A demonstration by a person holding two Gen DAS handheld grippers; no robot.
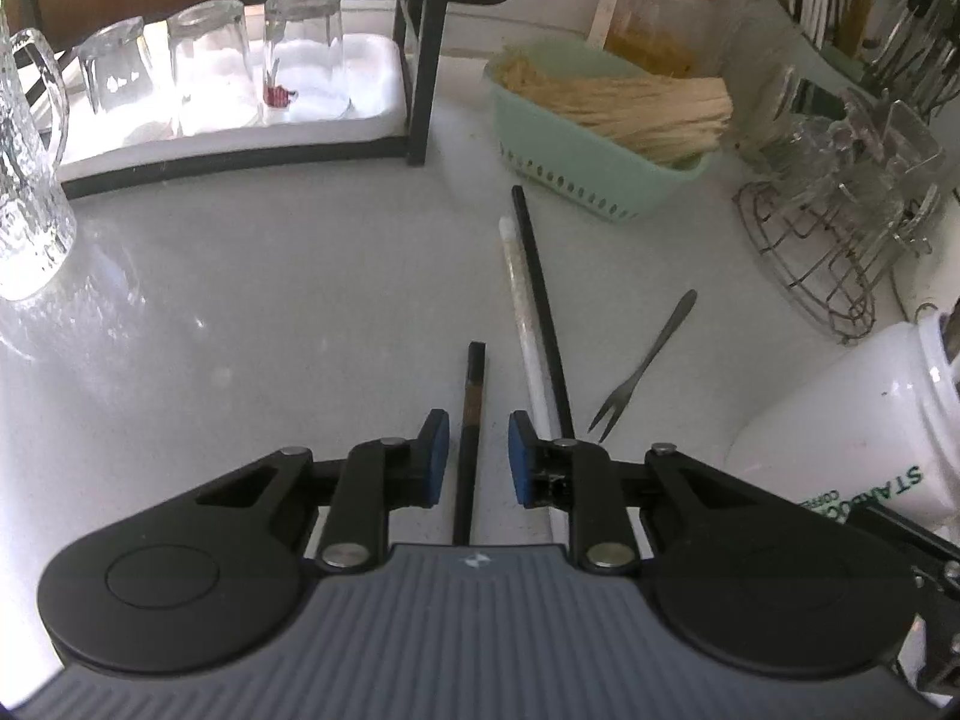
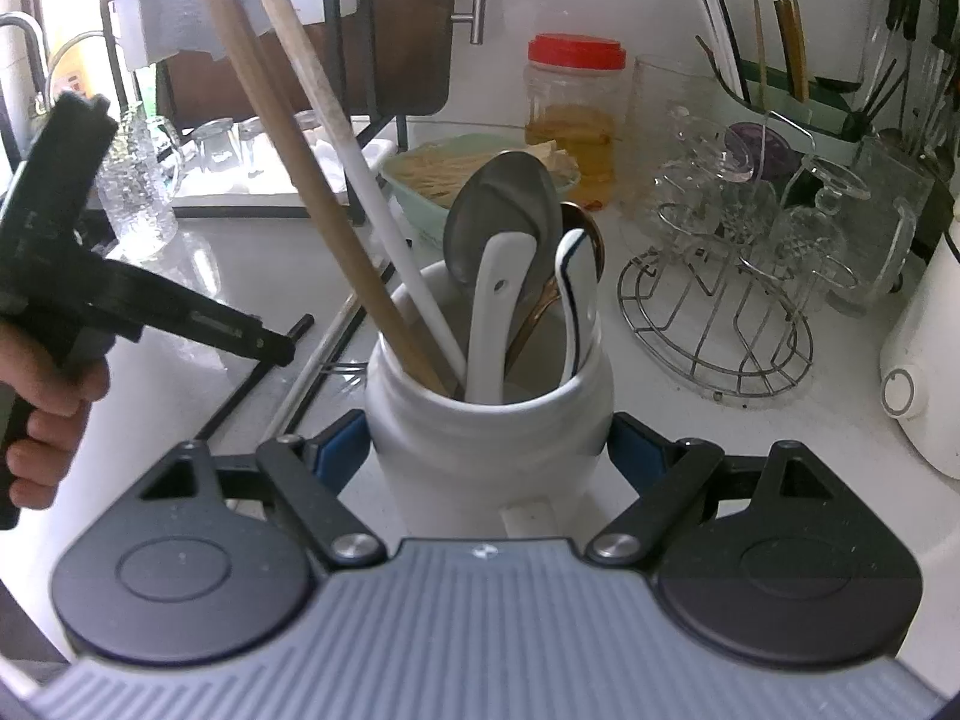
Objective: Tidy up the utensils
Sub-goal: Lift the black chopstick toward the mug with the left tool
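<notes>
My left gripper (image 1: 478,459) is open low over the white counter, its blue pads either side of a black chopstick (image 1: 471,420) without touching it. A white chopstick (image 1: 523,312), a second black chopstick (image 1: 542,300) and a small metal fork (image 1: 645,366) lie just right of it. My right gripper (image 2: 489,450) is shut on a white ceramic utensil jar (image 2: 489,420), also in the left wrist view (image 1: 852,414). The jar holds a wooden chopstick (image 2: 300,168), a white chopstick (image 2: 354,150), a metal spoon (image 2: 501,210) and white ceramic spoons (image 2: 495,312).
A mint basket of wooden sticks (image 1: 600,120) stands behind the chopsticks. A wire rack of glassware (image 2: 738,276), a red-lidded jar (image 2: 573,114) and a cutlery drainer (image 2: 798,84) are at the right. Upturned glasses on a white tray (image 1: 228,78) and a glass pitcher (image 1: 24,180) are at the left.
</notes>
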